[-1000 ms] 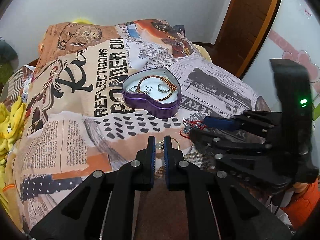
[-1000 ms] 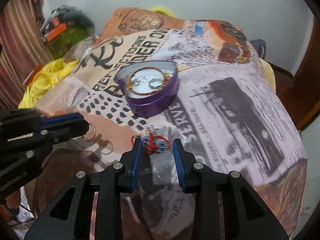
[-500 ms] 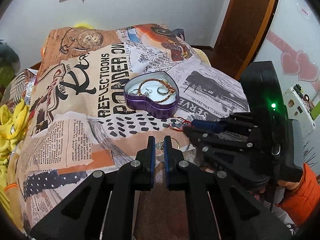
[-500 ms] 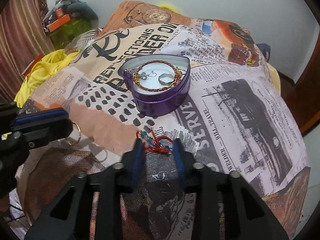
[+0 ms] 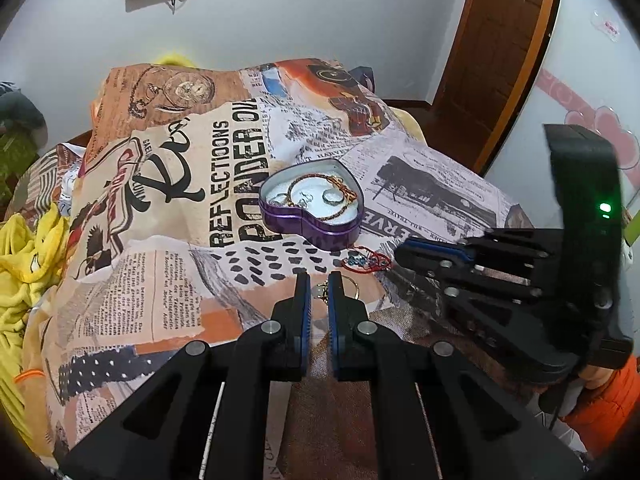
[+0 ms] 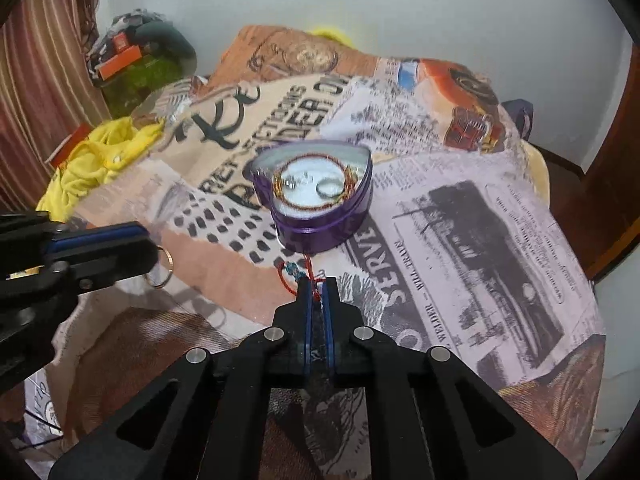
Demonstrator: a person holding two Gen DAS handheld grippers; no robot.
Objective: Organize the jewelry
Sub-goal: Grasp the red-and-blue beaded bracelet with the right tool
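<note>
White walls stand behind a bed, and over the bed lies a big printed blanket [image 5: 168, 240] with newspaper pictures and fat black letters on it; a brown door [image 5: 500, 60] is at the far right in your left view, and a striped curtain [image 6: 36, 100] hangs at the left in your right view; yellow cloth [image 5: 24, 256] is bunched up beside the blanket. On the blanket sits a purple heart tin [image 5: 320, 232] with its top open; inside it you can see a gold and red bracelet [image 5: 320, 184] curled around and a silver ring [image 5: 333, 198], plus some small bits too tiny to name. Just in front of the tin lies a red string bracelet [image 6: 304, 272] with little blue beads. Your right gripper [image 6: 316, 286] has just squeezed together, and it pinches the red string at its near end; the rest of the string lies on the blanket, near the tin. Your left gripper [image 5: 318, 285] is pressed nearly together, with a small gold ring [image 6: 164, 266] right at its tips; you can see a shiny bit between the tips, but I cannot tell if it is really pinched. Your two grippers are close, side by side.
</note>
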